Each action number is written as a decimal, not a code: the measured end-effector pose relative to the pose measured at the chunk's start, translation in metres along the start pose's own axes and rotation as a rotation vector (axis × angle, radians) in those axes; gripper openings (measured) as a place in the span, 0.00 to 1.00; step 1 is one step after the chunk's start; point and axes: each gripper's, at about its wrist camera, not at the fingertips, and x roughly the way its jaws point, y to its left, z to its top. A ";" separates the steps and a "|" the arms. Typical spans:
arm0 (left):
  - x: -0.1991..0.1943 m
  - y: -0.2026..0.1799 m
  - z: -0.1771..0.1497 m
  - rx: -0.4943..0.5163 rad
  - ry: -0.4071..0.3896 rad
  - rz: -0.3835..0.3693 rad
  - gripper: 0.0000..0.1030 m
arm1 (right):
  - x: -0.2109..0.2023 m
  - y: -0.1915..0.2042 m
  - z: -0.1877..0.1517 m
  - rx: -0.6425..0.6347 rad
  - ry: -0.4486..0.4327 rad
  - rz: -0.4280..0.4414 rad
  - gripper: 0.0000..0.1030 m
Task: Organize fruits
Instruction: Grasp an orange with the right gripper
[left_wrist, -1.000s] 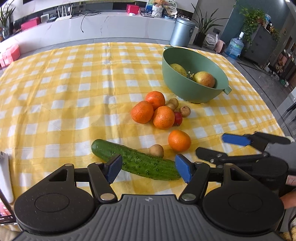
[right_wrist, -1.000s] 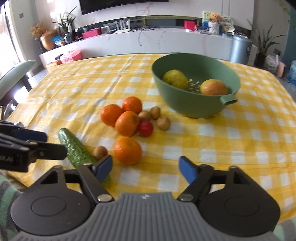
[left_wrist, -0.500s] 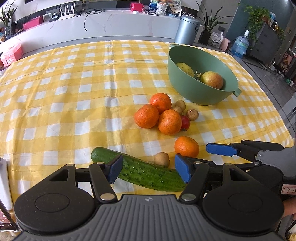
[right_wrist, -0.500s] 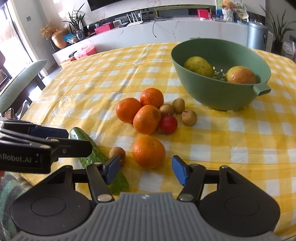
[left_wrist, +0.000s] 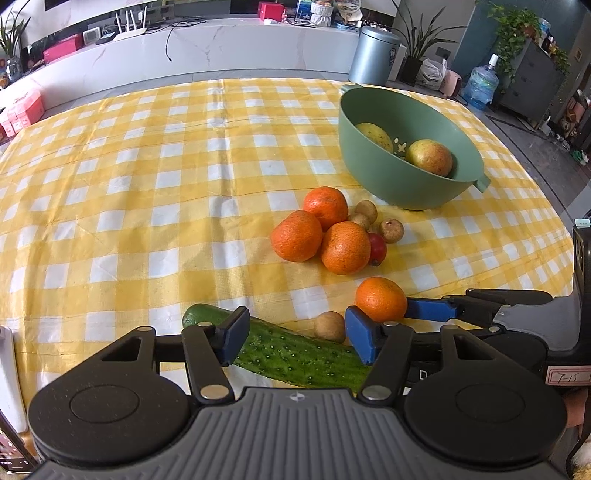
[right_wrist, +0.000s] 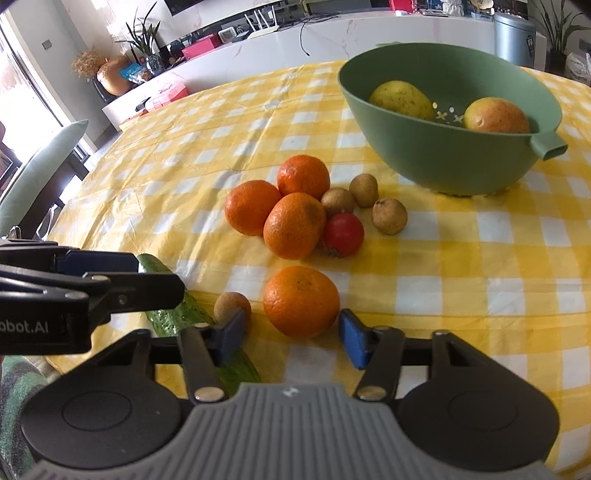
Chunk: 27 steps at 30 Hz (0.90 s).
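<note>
A green cucumber (left_wrist: 295, 354) lies on the yellow checked tablecloth (left_wrist: 147, 184) under my left gripper (left_wrist: 298, 339). Its jaws straddle the cucumber and are closing, and the pads are not pressing on it. A lone orange (right_wrist: 301, 301) sits just ahead of my right gripper (right_wrist: 291, 338). That gripper's jaws are closing around the orange, with gaps still showing on both sides. A small brown fruit (right_wrist: 231, 304) rests between the cucumber and the orange. Three more oranges (left_wrist: 321, 236), small brown fruits and a red one (left_wrist: 377, 248) cluster further out. The green bowl (left_wrist: 369, 177) holds two yellowish fruits.
The two grippers are close together, side by side near the table's front edge. A white object (left_wrist: 7, 376) stands at the left edge. A green chair (right_wrist: 37, 177) is beside the table on the left. A grey bin (left_wrist: 373, 55) and a long counter lie beyond the table.
My right gripper has moved forward and down to the lone orange, which now sits at its fingertips. Both grippers' jaws have narrowed. The left gripper has stayed over the cucumber.
</note>
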 end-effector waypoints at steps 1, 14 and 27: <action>0.000 0.001 0.000 -0.002 0.000 -0.001 0.68 | 0.001 0.000 0.000 0.000 0.002 -0.001 0.50; 0.004 0.000 0.003 -0.009 -0.006 -0.018 0.68 | -0.004 -0.003 -0.001 -0.024 -0.013 -0.034 0.39; 0.019 -0.011 0.015 -0.030 -0.043 -0.117 0.68 | -0.022 -0.031 0.007 -0.015 -0.070 -0.182 0.39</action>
